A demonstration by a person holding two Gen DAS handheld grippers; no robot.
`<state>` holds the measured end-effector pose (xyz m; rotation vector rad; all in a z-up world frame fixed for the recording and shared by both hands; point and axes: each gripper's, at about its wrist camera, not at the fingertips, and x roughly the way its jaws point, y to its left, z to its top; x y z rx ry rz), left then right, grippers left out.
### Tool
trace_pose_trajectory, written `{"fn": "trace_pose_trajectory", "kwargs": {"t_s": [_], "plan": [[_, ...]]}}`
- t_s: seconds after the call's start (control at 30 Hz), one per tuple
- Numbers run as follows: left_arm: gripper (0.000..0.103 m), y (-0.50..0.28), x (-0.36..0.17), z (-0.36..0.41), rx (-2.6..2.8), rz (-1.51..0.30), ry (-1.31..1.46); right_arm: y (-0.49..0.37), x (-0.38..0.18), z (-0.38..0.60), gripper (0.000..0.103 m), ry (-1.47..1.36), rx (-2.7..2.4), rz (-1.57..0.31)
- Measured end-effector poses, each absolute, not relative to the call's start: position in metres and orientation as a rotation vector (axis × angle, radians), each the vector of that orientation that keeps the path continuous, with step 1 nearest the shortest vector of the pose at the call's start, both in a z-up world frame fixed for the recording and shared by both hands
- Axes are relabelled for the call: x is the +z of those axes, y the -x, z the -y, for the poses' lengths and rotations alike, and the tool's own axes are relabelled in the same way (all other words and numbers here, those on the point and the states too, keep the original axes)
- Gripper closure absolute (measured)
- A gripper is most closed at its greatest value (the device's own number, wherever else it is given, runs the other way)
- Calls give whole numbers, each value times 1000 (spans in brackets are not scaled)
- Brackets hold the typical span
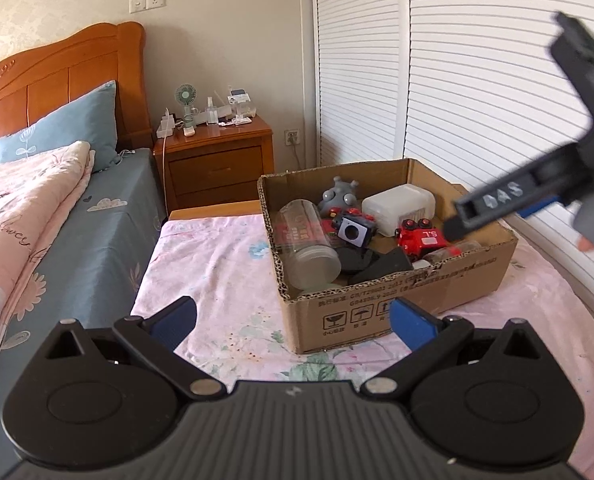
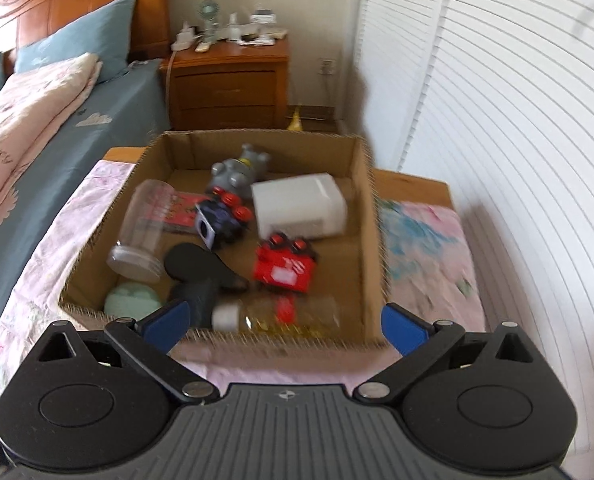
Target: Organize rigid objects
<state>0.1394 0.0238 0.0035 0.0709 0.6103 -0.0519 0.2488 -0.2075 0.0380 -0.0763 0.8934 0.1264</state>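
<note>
Grippers first: my right gripper (image 2: 283,326) spread wide, empty, above the near rim; my left gripper (image 1: 293,322) likewise spread, nothing pinched. Cardboard box (image 2: 371,216) on floral bedding holds clear jar (image 2: 143,232), black paddle (image 2: 201,266), red toy truck (image 2: 285,266), white container (image 2: 299,204), grey figure (image 2: 237,170). Nightstand (image 2: 227,84) beyond.

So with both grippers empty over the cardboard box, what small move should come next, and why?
Probably draw the right gripper back from the brown cardboard box. Its jaws stand wide with nothing between them, and the red toy truck and clear plastic bottle already lie inside. The left gripper is open too.
</note>
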Motion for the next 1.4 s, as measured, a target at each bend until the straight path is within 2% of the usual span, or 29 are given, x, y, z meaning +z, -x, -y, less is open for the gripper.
{"fn": "trace_pose_trajectory", "kwargs": {"t_s": [0.57,0.97,1.4], "plan": [[1,-134,12,8,-28,-775,-77,-144,20,235,0,-9,2,-825],[1,-127,40,8,-10,-771,-54,-133,49,228,0,21,4,-756],[1,-131,32,1,9,-795,-37,-137,45,219,0,34,-9,-778]]}}
